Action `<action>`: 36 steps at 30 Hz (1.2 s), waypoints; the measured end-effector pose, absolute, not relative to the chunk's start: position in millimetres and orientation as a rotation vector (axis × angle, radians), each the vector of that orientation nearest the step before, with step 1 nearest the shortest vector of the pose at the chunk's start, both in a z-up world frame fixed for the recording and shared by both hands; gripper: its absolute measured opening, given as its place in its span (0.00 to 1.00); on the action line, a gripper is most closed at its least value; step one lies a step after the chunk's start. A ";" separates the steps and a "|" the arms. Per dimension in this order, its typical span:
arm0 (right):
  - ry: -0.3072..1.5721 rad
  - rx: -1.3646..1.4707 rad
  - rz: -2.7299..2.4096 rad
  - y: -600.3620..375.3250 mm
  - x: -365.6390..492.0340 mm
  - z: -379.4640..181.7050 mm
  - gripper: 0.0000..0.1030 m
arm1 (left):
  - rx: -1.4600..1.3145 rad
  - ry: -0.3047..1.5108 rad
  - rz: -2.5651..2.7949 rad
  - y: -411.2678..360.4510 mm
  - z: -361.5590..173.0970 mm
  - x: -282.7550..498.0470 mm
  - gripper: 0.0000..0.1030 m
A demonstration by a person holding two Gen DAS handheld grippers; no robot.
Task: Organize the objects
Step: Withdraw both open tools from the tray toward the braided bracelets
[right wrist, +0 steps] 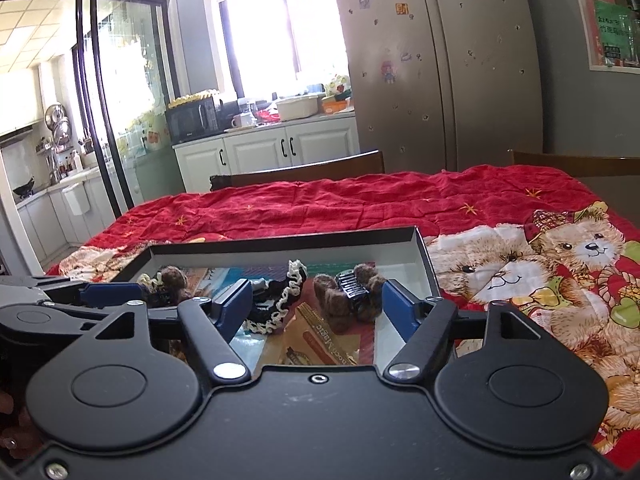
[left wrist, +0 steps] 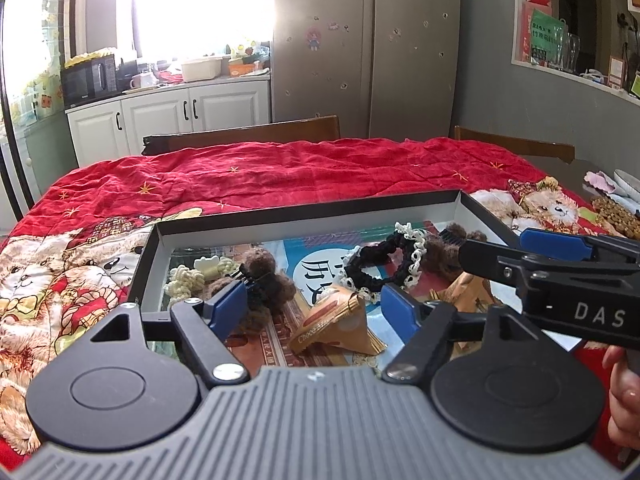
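Note:
A shallow black box (left wrist: pixel 304 222) (right wrist: pixel 280 245) lies on the red quilt. It holds a black-and-cream scrunchie (left wrist: pixel 380 268) (right wrist: pixel 280 300), brown fuzzy bear hair clips (left wrist: pixel 260 276) (right wrist: pixel 352 292), a cream knotted hair tie (left wrist: pixel 186 280) and gold snack packets (left wrist: pixel 336 324) (right wrist: pixel 320 344). My left gripper (left wrist: pixel 312 308) is open and empty, above the near part of the box over a packet. My right gripper (right wrist: pixel 316 304) is open and empty over the box's right part; it also shows in the left wrist view (left wrist: pixel 552 252).
The red bear-print quilt (left wrist: pixel 280 176) covers the table. Wooden chair backs (left wrist: pixel 248 134) stand at the far side. A tray of brown pieces (left wrist: pixel 616 216) sits at the right edge. Kitchen cabinets (left wrist: pixel 168 116) and a fridge (left wrist: pixel 368 48) are behind.

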State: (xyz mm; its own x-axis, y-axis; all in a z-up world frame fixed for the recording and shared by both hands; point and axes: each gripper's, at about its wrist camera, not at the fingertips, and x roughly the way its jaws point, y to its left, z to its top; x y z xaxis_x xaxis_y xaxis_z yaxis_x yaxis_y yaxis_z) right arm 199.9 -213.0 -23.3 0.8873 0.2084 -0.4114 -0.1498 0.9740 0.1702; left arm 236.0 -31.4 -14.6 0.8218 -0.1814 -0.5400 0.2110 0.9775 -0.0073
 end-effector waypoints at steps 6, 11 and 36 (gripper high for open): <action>0.422 0.132 0.205 -209.8 191.6 -15.6 0.71 | 0.073 0.554 -0.236 -34.8 -12.3 225.0 0.86; 0.385 0.064 0.213 -199.0 179.5 -7.3 0.71 | 0.116 0.518 -0.267 -43.5 -5.1 210.3 0.86; 0.268 0.105 0.220 -214.8 103.7 53.6 0.71 | 0.088 0.451 -0.264 -17.7 25.7 163.1 0.89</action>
